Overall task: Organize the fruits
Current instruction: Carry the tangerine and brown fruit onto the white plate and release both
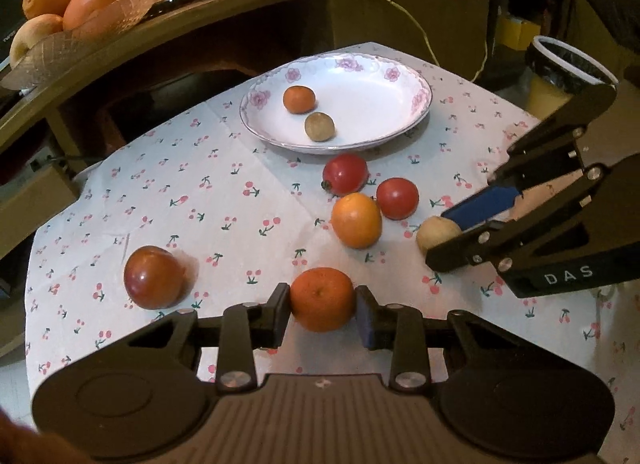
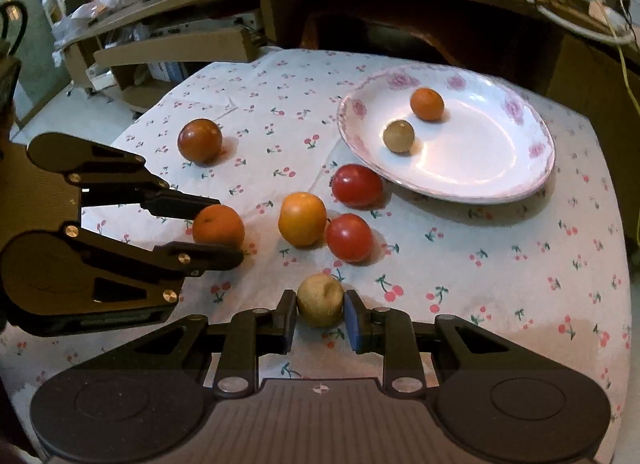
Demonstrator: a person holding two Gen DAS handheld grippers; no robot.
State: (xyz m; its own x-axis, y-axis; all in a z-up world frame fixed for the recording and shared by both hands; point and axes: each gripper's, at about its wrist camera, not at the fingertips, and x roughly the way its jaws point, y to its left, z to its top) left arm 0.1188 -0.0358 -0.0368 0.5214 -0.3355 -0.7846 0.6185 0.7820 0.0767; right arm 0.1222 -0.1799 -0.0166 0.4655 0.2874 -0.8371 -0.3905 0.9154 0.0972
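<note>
Both grippers are clamping fruit down on the worktop. My left gripper (image 1: 322, 314), bottom centre of the left wrist view, has its pads against a mandarin (image 1: 322, 299). My right gripper (image 2: 319, 316), bottom centre of the right view, pinches a small tan fruit (image 2: 320, 299), prob. firm contact, though the pad edges are hard to read. Plate (image 1: 420, 80) sits upper centre w/ two fruits in it already. Plan: lift straight up first, then carry over the red tomatoes (image 1: 346, 173) and orange (image 1: 356, 220) blocking the direct path. Open room: plate's right half. Watch the cloth edge at lower right, and keep the grippers apart.
</note>
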